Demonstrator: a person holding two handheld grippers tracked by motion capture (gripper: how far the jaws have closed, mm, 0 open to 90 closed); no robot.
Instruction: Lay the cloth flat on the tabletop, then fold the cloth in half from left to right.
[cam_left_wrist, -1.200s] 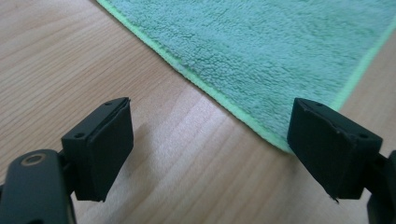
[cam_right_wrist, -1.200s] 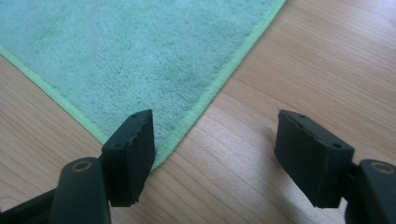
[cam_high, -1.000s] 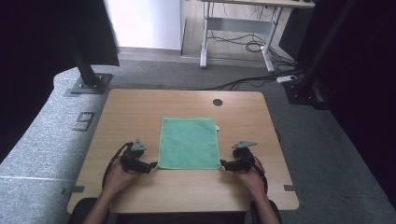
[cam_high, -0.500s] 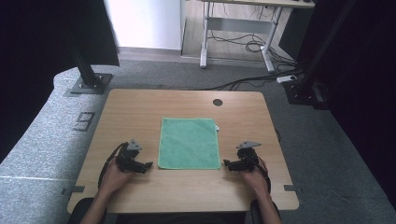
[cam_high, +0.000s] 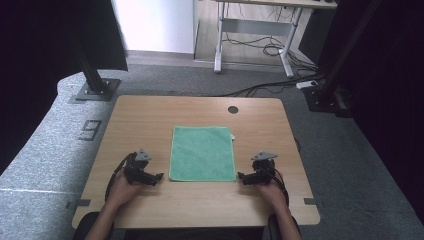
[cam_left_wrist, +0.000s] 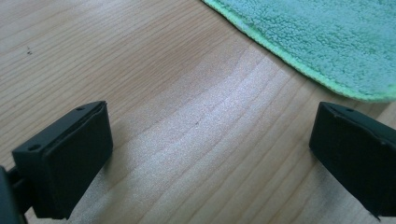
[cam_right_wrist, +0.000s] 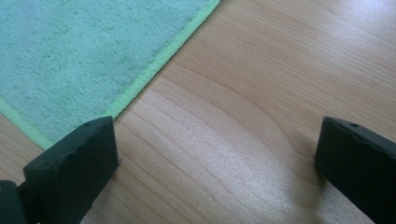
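Green cloth (cam_high: 203, 153) flat mid-desk (cam_high: 150, 115) toward the near edge, small white tag at its far right corner unreadable; left claw (cam_high: 156, 178) and right claw (cam_high: 241, 178) flank its near corners, jaws just spread wide, nothing between.

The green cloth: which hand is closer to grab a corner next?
Probably the right gripper: its open jaws sit almost at the green cloth's near corner. The left gripper, also open, has a slightly wider strip of table between.

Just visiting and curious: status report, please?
Left hand-held gripper and right hand-held gripper just opened, empty. Cloth flat on table, untouched. Nothing in the way.
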